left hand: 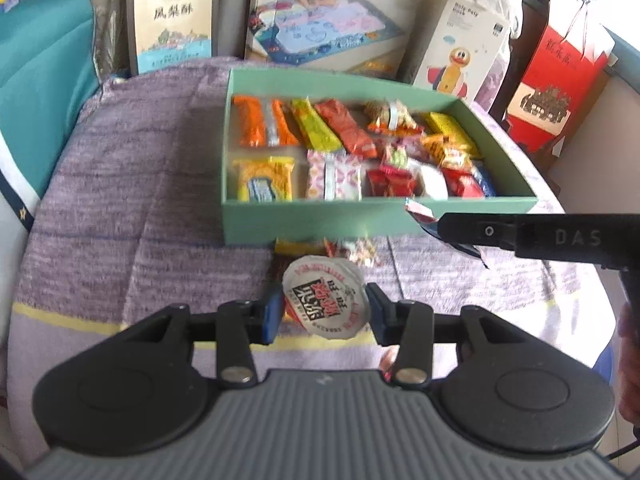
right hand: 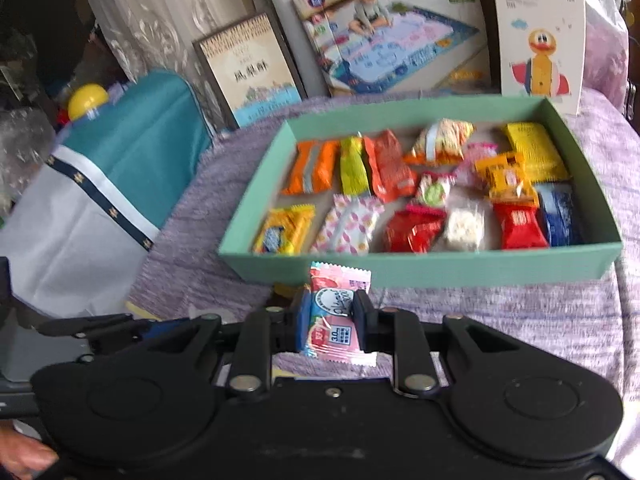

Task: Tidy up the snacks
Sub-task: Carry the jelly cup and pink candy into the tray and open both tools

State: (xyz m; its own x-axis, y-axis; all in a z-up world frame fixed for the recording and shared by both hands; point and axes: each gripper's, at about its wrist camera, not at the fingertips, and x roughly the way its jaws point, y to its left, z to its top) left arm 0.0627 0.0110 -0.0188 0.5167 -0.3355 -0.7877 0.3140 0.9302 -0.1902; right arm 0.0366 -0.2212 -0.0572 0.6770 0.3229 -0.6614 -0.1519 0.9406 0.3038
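Observation:
A green box (left hand: 320, 220) full of several snack packets stands on the purple cloth; it also shows in the right wrist view (right hand: 460, 270). My left gripper (left hand: 325, 310) is shut on a round jelly cup with a white foil lid (left hand: 326, 300), just in front of the box. My right gripper (right hand: 332, 320) is shut on a pink snack packet (right hand: 338, 316), held before the box's near wall. The right gripper also shows from the side in the left wrist view (left hand: 440, 226), at the box's near right corner, with the packet's end (left hand: 418, 211) sticking out.
A few loose snacks (left hand: 328, 248) lie on the cloth by the box's near wall. Cardboard boxes (left hand: 320, 16) and a red bag (left hand: 556, 76) stand behind. A teal and white bag (right hand: 116, 184) stands at the left.

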